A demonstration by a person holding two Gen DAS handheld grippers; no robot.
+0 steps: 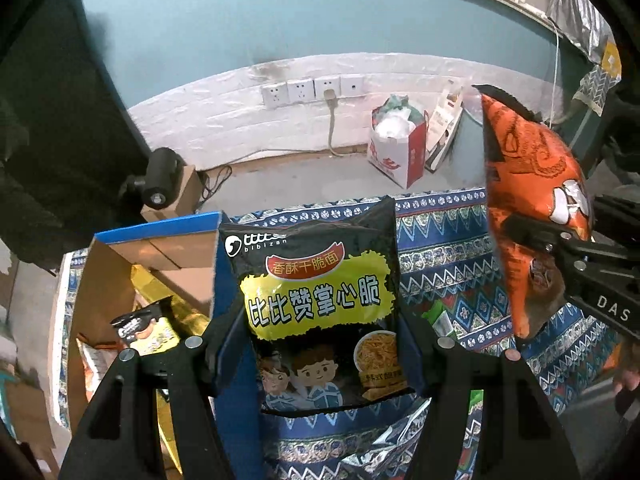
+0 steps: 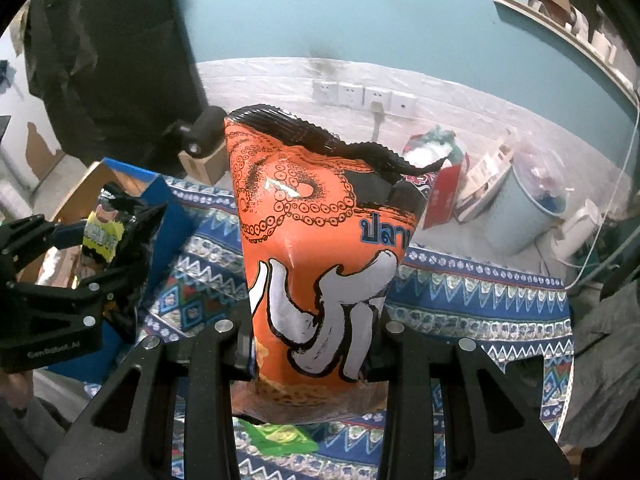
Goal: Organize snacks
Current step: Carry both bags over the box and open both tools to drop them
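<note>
Two upright packets, left fingers point(image 1: 320, 352) pinching black noodle bag point(image 1: 316, 312), right fingers point(image 2: 312, 344) pinching orange bag point(image 2: 316, 264)

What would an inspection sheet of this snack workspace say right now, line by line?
Surface: patterned blue cloth.
Job's things: black noodle snack bag and orange squid snack bag, both held upright; cardboard box already holds snacks.
Clutter: green packet, silver packet on cloth.
Grippers: left gripper shut on black bag; right gripper shut on orange bag.
Cables: plugged cord at wall outlets.
Surroundings: red-white paper bag, light blue bin.
</note>
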